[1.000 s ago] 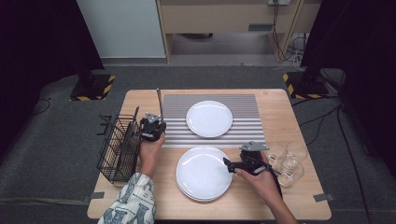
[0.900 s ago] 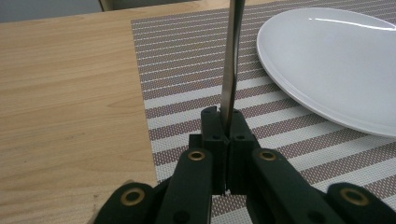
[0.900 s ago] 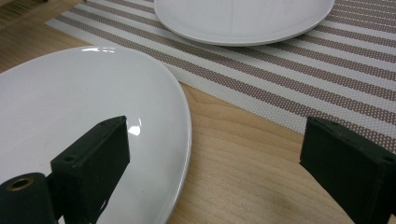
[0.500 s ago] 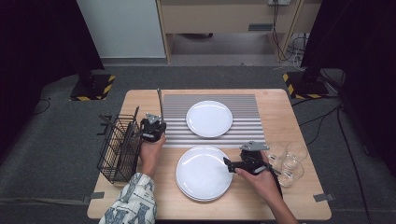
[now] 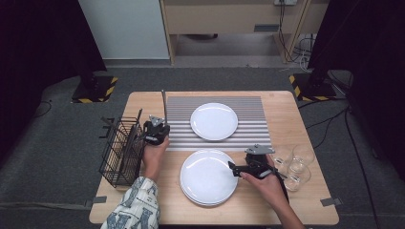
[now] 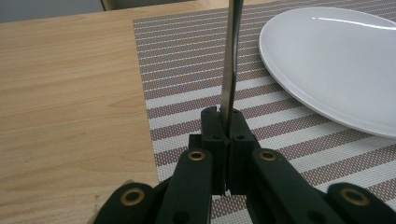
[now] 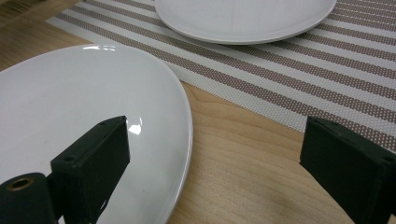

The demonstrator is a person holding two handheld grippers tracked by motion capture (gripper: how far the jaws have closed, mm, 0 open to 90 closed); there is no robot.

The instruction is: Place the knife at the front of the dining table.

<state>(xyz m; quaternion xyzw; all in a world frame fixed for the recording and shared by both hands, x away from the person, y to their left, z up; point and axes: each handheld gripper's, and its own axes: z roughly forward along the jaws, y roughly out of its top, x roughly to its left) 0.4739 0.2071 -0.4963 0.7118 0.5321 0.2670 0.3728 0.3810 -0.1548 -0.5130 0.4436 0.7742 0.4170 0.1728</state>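
A wooden table (image 5: 296,124) carries a striped placemat (image 5: 181,136) with a far plate (image 5: 214,120). The near plate (image 5: 207,177) lies just left of the right gripper (image 5: 232,168), whose jaws gape wide over its rim. The left gripper (image 6: 223,122) clamps a slim metal utensil (image 6: 230,60), its long axis pointing away along the placemat's left edge.

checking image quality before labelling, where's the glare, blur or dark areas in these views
High view: table evenly lit, floor and both sides dark. Left gripper view: utensil handle in the shut left claw is sharp. Right gripper view: glare streaks on the near plate, open right claw jaws soft and close.
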